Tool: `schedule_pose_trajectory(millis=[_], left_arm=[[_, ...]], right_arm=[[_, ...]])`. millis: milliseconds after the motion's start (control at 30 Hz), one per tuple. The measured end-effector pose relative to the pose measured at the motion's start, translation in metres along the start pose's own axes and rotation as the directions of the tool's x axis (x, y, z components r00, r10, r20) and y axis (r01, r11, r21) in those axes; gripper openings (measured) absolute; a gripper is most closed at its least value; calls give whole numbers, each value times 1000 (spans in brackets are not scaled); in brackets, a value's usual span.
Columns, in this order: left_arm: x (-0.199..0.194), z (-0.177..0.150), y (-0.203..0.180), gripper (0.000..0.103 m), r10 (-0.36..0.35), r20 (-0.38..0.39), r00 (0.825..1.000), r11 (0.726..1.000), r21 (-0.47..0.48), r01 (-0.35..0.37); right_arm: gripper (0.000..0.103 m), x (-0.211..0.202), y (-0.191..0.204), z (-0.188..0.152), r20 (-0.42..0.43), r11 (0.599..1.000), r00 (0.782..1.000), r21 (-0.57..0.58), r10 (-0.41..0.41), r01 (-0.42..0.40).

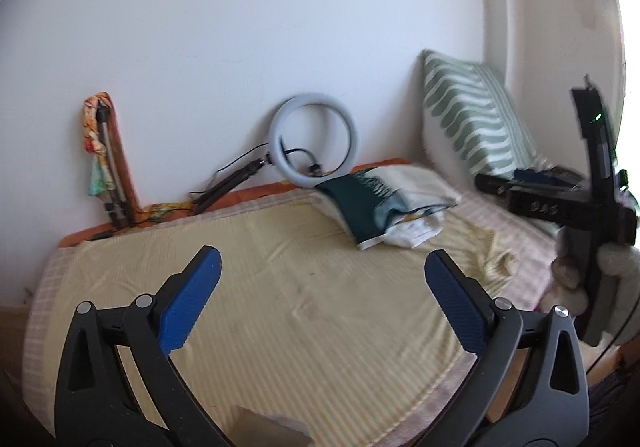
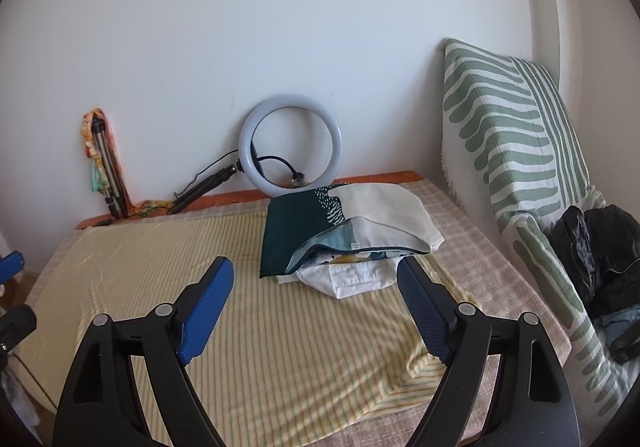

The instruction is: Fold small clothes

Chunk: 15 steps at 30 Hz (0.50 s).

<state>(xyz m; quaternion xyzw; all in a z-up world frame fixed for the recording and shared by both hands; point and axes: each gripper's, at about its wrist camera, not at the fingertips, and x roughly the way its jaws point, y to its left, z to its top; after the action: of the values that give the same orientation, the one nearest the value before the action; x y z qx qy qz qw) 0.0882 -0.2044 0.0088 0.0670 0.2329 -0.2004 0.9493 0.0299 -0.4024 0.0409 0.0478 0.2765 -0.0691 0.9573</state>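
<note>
A pile of folded small clothes [image 2: 340, 231] lies at the far middle of the bed: a dark green and cream patterned piece on top, a white garment [image 2: 352, 279] under it. The pile also shows in the left wrist view [image 1: 380, 207]. A yellow striped cloth [image 2: 260, 327] is spread flat over the bed, also in the left wrist view [image 1: 300, 307]. My left gripper [image 1: 322, 271] is open and empty above the cloth. My right gripper [image 2: 316, 279] is open and empty, just short of the pile. The right gripper's body shows at the right of the left wrist view [image 1: 592, 215].
A ring light [image 2: 290, 145] on a small tripod leans on the wall behind the bed. A folded tripod with colourful cloth [image 2: 104, 163] stands at the far left. A green-striped pillow [image 2: 512, 151] stands at the right, with dark clothes [image 2: 600, 247] beside it.
</note>
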Motion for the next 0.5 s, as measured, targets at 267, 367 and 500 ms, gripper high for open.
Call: schedule_pose_trajectory(millis=[267, 367, 500], left_arm=[[10, -14, -6, 103, 15, -36, 999, 998, 63, -13], [14, -17, -10, 103, 39, -51, 998, 996, 82, -35], [15, -22, -11, 103, 37, -54, 998, 997, 74, -33]], right_arm=[[102, 10, -6, -13, 41, 998, 998, 34, -52, 51], [102, 17, -7, -15, 29, 998, 998, 32, -64, 63], [102, 31, -7, -20, -3, 997, 997, 20, -79, 79]])
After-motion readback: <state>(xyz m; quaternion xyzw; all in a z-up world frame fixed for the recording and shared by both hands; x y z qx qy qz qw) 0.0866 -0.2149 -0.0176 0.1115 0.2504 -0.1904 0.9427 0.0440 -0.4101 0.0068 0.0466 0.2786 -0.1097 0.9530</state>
